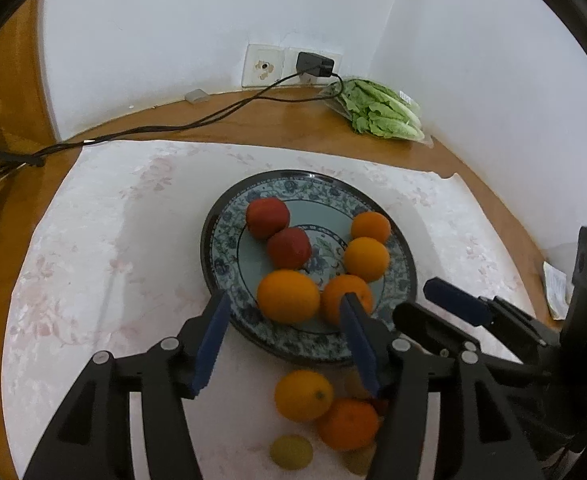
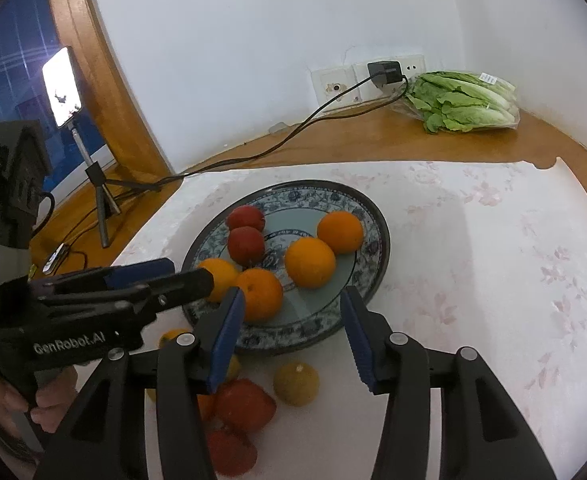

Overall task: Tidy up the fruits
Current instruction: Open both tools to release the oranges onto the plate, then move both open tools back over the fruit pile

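Observation:
A blue-patterned plate on the pale cloth holds two red fruits and several oranges. My left gripper hangs open over the plate's near rim. An orange lies between its tips with a gap on each side. My right gripper is also open over the near rim, beside another orange that its pads do not press. Loose oranges, red fruits and yellow fruits lie on the cloth under the fingers.
A bag of lettuce lies in the far wall corner. A charger sits in the wall socket, and its cable runs left across the wooden table. A lit phone on a tripod stands far left. A hand holds the left gripper.

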